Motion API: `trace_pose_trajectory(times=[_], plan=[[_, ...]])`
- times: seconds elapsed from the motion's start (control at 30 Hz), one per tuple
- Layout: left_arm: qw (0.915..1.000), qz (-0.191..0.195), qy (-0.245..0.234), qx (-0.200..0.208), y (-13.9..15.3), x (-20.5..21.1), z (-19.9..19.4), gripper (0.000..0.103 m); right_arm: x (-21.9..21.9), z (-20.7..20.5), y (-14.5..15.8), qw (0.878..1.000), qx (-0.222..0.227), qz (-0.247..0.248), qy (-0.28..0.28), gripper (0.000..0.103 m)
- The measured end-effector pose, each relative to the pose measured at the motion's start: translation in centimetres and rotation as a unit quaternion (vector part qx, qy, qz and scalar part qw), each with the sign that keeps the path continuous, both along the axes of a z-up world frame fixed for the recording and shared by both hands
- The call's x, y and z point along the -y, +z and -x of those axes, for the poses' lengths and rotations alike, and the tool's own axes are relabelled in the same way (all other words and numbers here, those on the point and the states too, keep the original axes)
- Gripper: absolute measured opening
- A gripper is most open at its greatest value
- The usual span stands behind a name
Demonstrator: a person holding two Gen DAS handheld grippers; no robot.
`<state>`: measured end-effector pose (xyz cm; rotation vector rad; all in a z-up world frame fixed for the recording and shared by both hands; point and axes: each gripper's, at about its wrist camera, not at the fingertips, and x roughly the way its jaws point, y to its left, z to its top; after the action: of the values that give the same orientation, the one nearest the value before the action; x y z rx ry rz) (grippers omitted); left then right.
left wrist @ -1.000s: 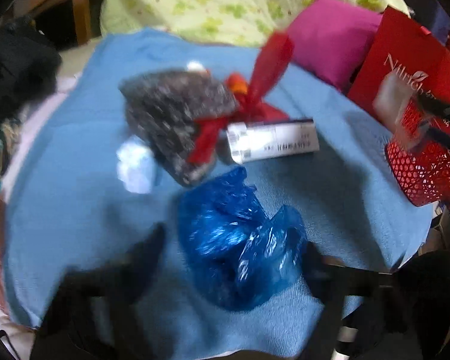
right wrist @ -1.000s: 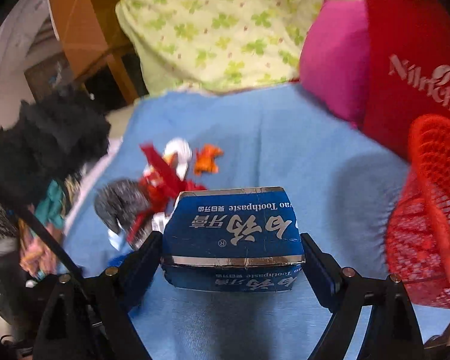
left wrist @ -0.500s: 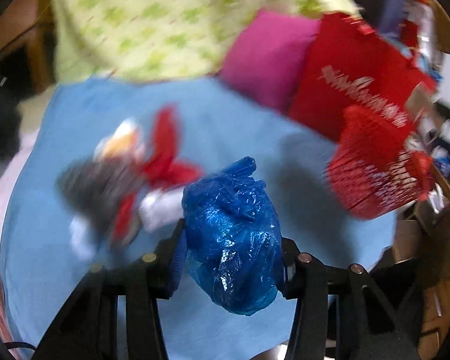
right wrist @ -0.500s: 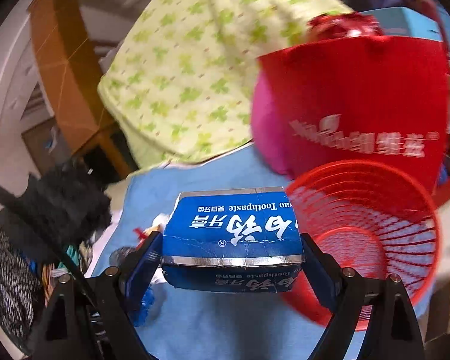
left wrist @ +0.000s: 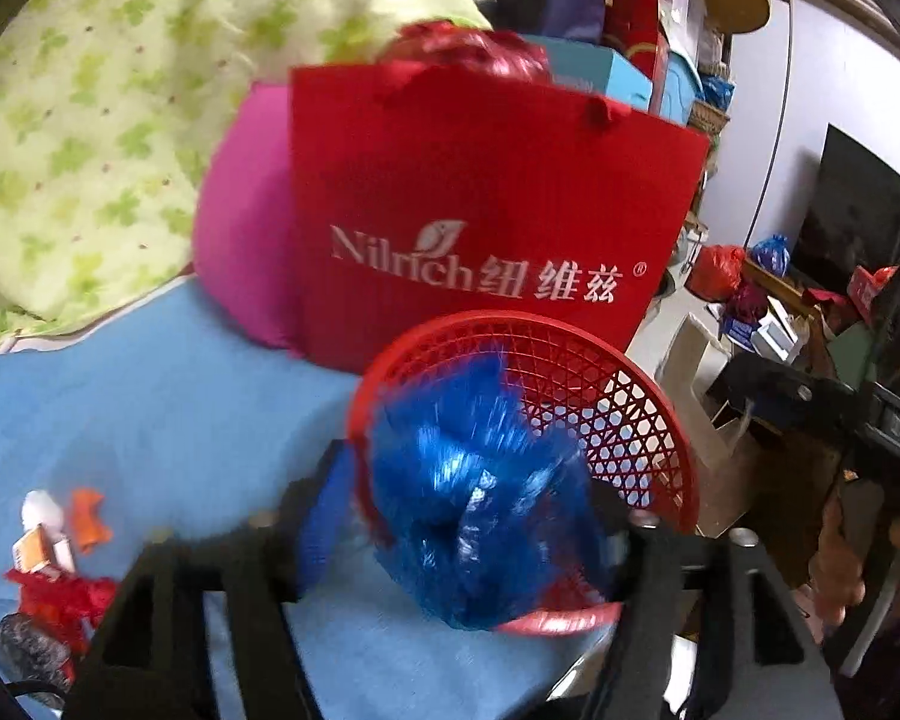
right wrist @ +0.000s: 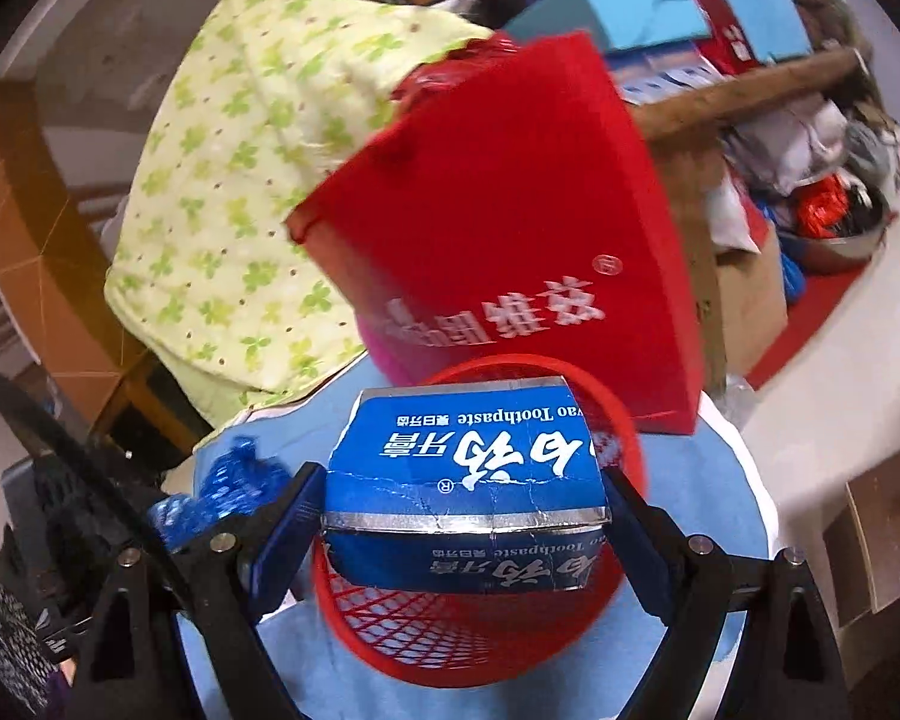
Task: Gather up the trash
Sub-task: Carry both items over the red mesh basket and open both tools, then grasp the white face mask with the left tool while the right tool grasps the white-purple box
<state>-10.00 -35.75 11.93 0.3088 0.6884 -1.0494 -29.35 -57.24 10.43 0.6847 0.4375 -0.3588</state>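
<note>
Both grippers have swung from the blue cloth-covered surface [left wrist: 150, 396] to the red mesh plastic basket [left wrist: 600, 396]. Left gripper [left wrist: 480, 516], jaws clamped on the crumpled blue plastic bag [left wrist: 480, 504], holds it over the basket's near rim. Right gripper [right wrist: 462, 516], jaws clamped on the blue cardboard box [right wrist: 462, 462] printed "Toothpaste", holds it above the basket mouth. At 12 o'clock behind the basket stands the red paper bag [left wrist: 480, 210] reading "Nilrich". Leftover scraps [left wrist: 54, 564] lie at 8 o'clock.

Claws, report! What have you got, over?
Left claw shut on blue plastic bag. Right claw shut on toothpaste box. Both over red basket. Nothing blocking.
</note>
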Motion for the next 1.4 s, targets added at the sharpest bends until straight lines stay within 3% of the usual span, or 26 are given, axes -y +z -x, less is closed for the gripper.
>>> trace_pose_trajectory(times=[0.13,0.27,0.43,0.6,0.7,0.8,0.93,1.07,1.2,1.4], plan=[[1.0000,-0.007,0.004,-0.004,-0.8,0.7,0.1,0.073,0.3,-0.7,-1.3,1.000,-0.002,-0.012,0.011,0.094],[0.9996,0.004,0.025,0.013,-0.3,-2.7,0.1,0.073,-0.4,-1.2,-1.3,1.000,0.003,-0.010,0.017,0.094],[0.9937,0.013,0.105,0.038,-0.4,-13.1,-1.3,0.075,-3.6,-1.4,0.4,0.998,0.034,0.013,0.047,0.094],[0.9709,-0.003,0.232,0.057,-2.0,-25.9,-3.3,0.080,-9.4,-2.8,3.5,0.989,0.072,0.055,0.113,0.094],[0.9465,-0.024,0.315,0.068,-3.5,-33.1,-4.6,0.080,-13.2,-5.1,4.7,0.982,0.074,0.060,0.161,0.094],[0.9294,-0.037,0.363,0.054,-5.2,-37.6,-5.8,0.080,-17.1,-8.5,4.5,0.976,0.061,0.039,0.205,0.094],[0.9194,-0.026,0.392,0.017,-7.6,-39.6,-7.1,0.080,-21.7,-14.3,1.1,0.968,0.005,-0.016,0.249,0.094],[0.9169,-0.015,0.399,0.006,-10.2,-39.7,-8.9,0.080,-24.2,-19.2,-4.0,0.958,-0.051,-0.076,0.273,0.094],[0.9151,-0.011,0.402,-0.032,-12.8,-38.4,-11.0,0.080,-24.9,-22.3,-9.5,0.948,-0.094,-0.156,0.260,0.094],[0.9225,-0.009,0.382,-0.052,-14.2,-37.0,-13.6,0.079,-25.3,-26.2,-14.0,0.939,-0.121,-0.226,0.230,0.092]])
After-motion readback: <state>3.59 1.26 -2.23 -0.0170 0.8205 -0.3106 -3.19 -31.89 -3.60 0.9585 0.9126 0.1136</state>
